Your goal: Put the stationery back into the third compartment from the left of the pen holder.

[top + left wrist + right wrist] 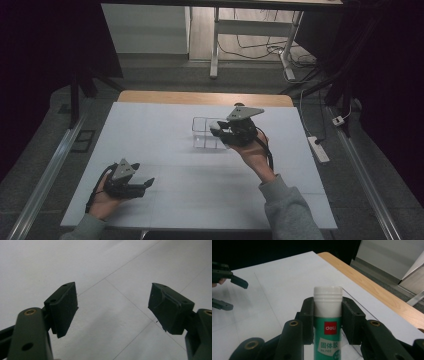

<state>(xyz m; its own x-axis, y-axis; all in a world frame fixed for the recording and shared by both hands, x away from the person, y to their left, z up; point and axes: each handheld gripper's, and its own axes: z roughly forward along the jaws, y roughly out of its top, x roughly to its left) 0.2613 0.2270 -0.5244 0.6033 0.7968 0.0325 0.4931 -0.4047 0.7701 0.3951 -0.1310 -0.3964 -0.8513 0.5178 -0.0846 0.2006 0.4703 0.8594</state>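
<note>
A glue stick [327, 325] with a white cap and a green label stands upright between the jaws of my right gripper [328, 307], which is shut on it. In the high view the right gripper [218, 130] holds the glue stick [215, 127] over a clear, open-topped box [200, 120] at the middle of the table, cap pointing left. My left gripper [148, 182] rests low at the near left, jaws wide apart. Nothing lies between the left gripper [113, 307] jaws except the white table surface. From the right gripper view the left gripper [238, 296] shows far off at the left.
The table top is a white sheet [165, 150] with a wooden edge [205, 97] along the far side. A power strip [318, 149] and cables lie on the floor to the right. Metal rails [45, 175] run along both sides.
</note>
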